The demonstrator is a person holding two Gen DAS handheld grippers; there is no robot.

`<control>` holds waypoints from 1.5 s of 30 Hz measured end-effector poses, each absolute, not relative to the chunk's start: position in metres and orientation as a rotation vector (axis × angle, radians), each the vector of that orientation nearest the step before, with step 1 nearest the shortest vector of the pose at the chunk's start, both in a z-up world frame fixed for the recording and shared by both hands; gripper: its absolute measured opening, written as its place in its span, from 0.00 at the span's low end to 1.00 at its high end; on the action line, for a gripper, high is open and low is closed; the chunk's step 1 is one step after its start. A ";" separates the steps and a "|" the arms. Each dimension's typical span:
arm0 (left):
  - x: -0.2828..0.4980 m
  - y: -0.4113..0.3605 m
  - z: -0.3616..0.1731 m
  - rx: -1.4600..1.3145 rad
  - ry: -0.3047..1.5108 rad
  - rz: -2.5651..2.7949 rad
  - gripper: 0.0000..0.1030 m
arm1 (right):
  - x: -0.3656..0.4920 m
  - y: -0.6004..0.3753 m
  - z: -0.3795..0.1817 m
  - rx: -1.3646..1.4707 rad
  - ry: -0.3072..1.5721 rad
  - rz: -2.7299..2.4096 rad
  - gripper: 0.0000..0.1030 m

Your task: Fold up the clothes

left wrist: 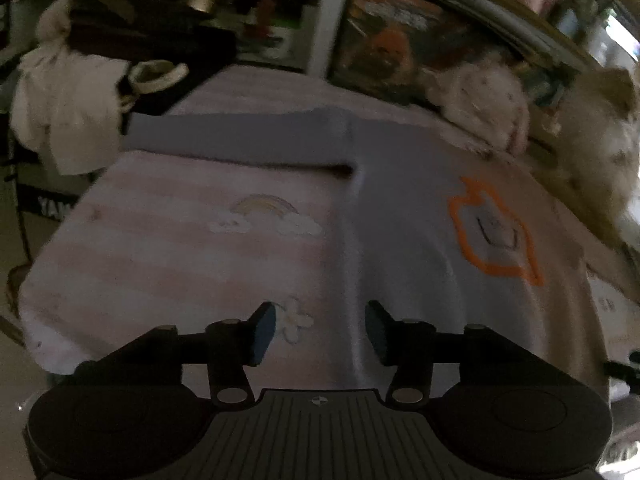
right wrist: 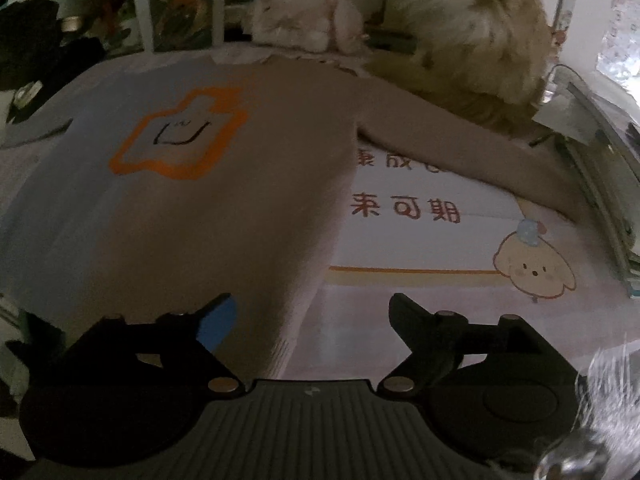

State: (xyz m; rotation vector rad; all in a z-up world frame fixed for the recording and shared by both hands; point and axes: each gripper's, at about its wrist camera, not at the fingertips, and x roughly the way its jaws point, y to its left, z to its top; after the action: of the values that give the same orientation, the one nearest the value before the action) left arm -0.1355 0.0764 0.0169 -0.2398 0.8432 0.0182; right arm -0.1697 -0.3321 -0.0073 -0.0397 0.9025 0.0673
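Both grippers — left gripper (left wrist: 320,330), right gripper (right wrist: 312,320) — gape above the sweater (right wrist: 224,208).

The left wrist view is taken from just behind the left gripper (left wrist: 320,330), low over the near left part of the bed (left wrist: 140,248), and is aimed forward and slightly down across the spread sweater (left wrist: 400,220) toward the shelves (left wrist: 400,32) beyond. The right wrist view is taken likewise from behind the right gripper (right wrist: 312,320), low at the sweater's (right wrist: 224,200) near right edge, facing the plush toys (right wrist: 304,8) at the far side. Both views are close to the cloth. The orange outline (left wrist: 494,228) on the sweater's chest (right wrist: 180,136) is shared by both views.
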 end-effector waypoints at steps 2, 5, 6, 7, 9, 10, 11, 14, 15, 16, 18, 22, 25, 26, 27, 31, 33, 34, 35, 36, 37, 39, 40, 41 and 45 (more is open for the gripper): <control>-0.134 0.082 0.018 -0.262 0.826 0.037 0.56 | -0.169 -0.332 -0.005 -0.032 0.887 0.056 0.85; -0.129 0.091 0.019 -0.283 0.812 0.052 0.56 | -0.169 -0.330 0.001 -0.033 0.859 0.036 0.89; -0.126 0.094 0.018 -0.286 0.809 0.054 0.56 | -0.168 -0.329 0.002 -0.032 0.853 0.029 0.89; -0.123 0.098 0.018 -0.289 0.805 0.054 0.56 | -0.169 -0.328 0.004 -0.029 0.850 0.021 0.89; -0.115 0.108 0.016 -0.297 0.799 0.045 0.56 | -0.169 -0.323 0.004 -0.022 0.851 -0.005 0.89; -0.110 0.114 0.014 -0.296 0.800 0.040 0.56 | -0.169 -0.320 0.003 -0.017 0.853 -0.020 0.89; -0.104 0.122 0.013 -0.294 0.800 0.036 0.56 | -0.170 -0.316 0.003 -0.009 0.854 -0.035 0.89; -0.085 0.149 0.011 -0.302 0.804 0.041 0.56 | -0.170 -0.298 0.003 0.030 0.862 -0.093 0.89; -0.079 0.161 0.010 -0.319 0.794 0.046 0.56 | -0.171 -0.291 0.006 0.050 0.861 -0.107 0.89; -0.072 0.173 0.007 -0.343 0.787 0.058 0.56 | -0.172 -0.282 0.008 0.071 0.855 -0.112 0.89; -0.058 0.196 0.003 -0.391 0.772 0.081 0.54 | -0.171 -0.267 0.009 0.083 0.852 -0.117 0.89; -0.030 0.238 -0.004 -0.432 0.741 0.122 0.52 | -0.170 -0.235 0.014 0.057 0.849 -0.166 0.89; -0.010 0.265 -0.012 -0.446 0.725 0.149 0.52 | -0.173 -0.220 0.015 0.086 0.854 -0.211 0.89; -0.004 0.274 -0.015 -0.453 0.723 0.158 0.52 | -0.174 -0.215 0.014 0.097 0.860 -0.228 0.89; 0.000 0.281 -0.017 -0.464 0.726 0.162 0.51 | -0.176 -0.209 0.014 0.106 0.866 -0.244 0.89; 0.016 0.300 -0.029 -0.492 0.747 0.166 0.50 | -0.184 -0.188 0.016 0.108 0.884 -0.281 0.89; 0.023 0.308 -0.035 -0.503 0.757 0.166 0.50 | -0.186 -0.179 0.017 0.098 0.890 -0.295 0.89; 0.025 0.310 -0.036 -0.511 0.756 0.162 0.50 | -0.187 -0.176 0.018 0.097 0.892 -0.304 0.89; 0.026 0.311 -0.036 -0.521 0.749 0.155 0.47 | -0.187 -0.174 0.019 0.098 0.893 -0.312 0.89; 0.026 0.311 -0.035 -0.527 0.736 0.153 0.38 | -0.188 -0.172 0.019 0.099 0.893 -0.320 0.89; 0.025 0.312 -0.033 -0.539 0.722 0.133 0.32 | -0.188 -0.171 0.020 0.100 0.892 -0.324 0.89; 0.027 0.311 -0.034 -0.569 0.714 0.108 0.32 | -0.186 -0.167 0.022 0.102 0.888 -0.331 0.89; 0.028 0.310 -0.035 -0.587 0.716 0.100 0.32 | -0.185 -0.166 0.023 0.103 0.887 -0.332 0.89; 0.030 0.309 -0.037 -0.604 0.718 0.092 0.32 | -0.183 -0.164 0.023 0.101 0.886 -0.331 0.89; 0.036 0.304 -0.043 -0.674 0.725 0.062 0.32 | -0.178 -0.157 0.026 0.087 0.882 -0.322 0.89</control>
State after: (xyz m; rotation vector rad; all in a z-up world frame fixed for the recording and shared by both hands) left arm 0.0358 0.3044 -0.0428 -0.6740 0.7255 0.0616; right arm -0.1782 -0.1566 0.0259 0.0867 0.8822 -0.3223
